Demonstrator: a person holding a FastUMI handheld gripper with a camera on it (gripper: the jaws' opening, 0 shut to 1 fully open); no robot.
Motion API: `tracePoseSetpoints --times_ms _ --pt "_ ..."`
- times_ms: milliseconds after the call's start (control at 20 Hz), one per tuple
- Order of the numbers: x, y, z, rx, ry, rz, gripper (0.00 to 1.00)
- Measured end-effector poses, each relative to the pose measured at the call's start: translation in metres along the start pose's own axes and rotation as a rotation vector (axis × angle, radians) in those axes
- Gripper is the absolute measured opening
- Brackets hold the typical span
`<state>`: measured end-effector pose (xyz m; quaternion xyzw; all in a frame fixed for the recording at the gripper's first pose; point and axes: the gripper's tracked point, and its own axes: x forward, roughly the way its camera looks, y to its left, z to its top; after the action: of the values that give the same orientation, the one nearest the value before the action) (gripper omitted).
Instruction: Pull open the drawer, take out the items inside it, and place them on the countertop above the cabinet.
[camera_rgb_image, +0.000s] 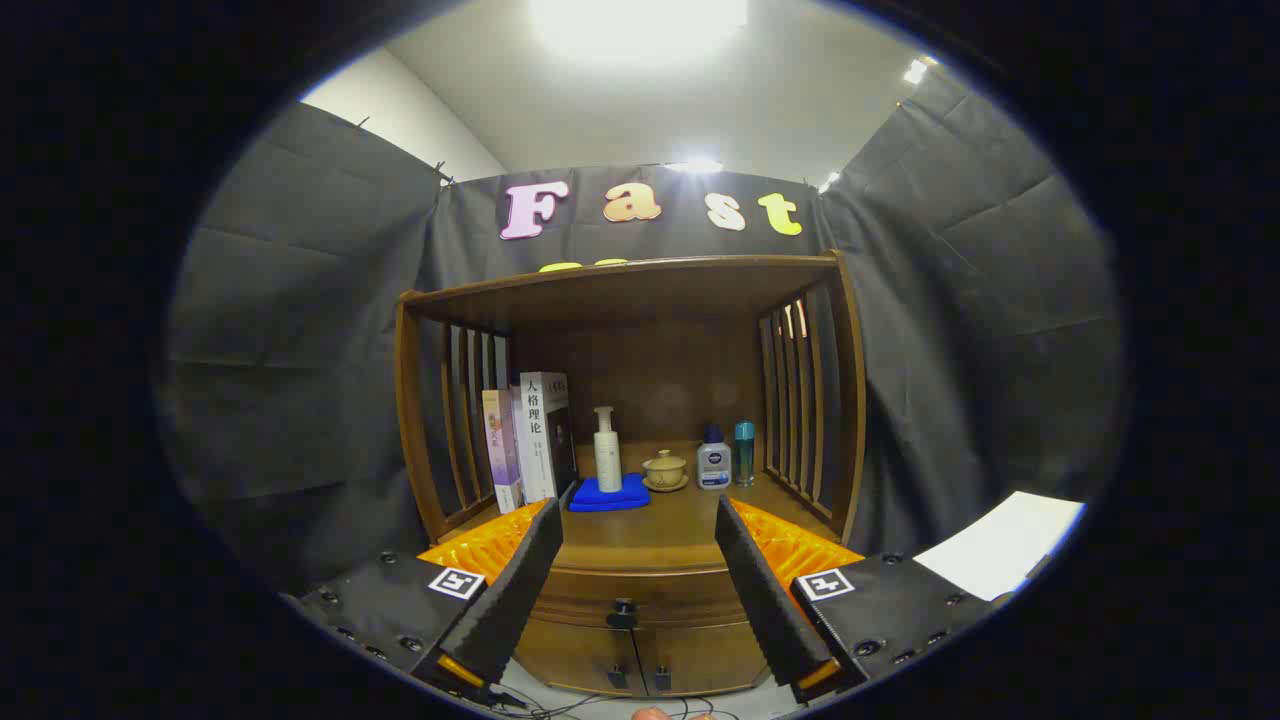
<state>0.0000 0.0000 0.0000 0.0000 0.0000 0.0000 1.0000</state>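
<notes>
Gripper view: tool (640, 540) is wide open, fingers spread with nothing between them, hanging well back from the wooden cabinet (640, 400). Drawer (640, 597) sits just below the surface (655, 525), fully shut, framed between the two fingers and beyond their tips; small dark knob (622, 607) at its centre, two small doors underneath. Contents hidden. Surface already carries books (528, 440), a white pump bottle (607, 452) on a blue cloth (610, 493), a small lidded cup (665, 469), and two small bottles (725, 457). Risks, my guess: the knob is small and rounded, so fingers could slip off mid-pull; approaching too high would bump the surface edge; crowded back row leaves mostly the front strip free for placing.
</notes>
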Motion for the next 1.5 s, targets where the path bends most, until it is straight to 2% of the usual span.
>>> tracePoseSetpoints --times_ms 1100,1500 --pt "0.005 0.005 -0.012 0.014 0.044 -0.015 0.98" --pt "0.024 0.001 -0.046 0.039 0.101 -0.025 0.98"
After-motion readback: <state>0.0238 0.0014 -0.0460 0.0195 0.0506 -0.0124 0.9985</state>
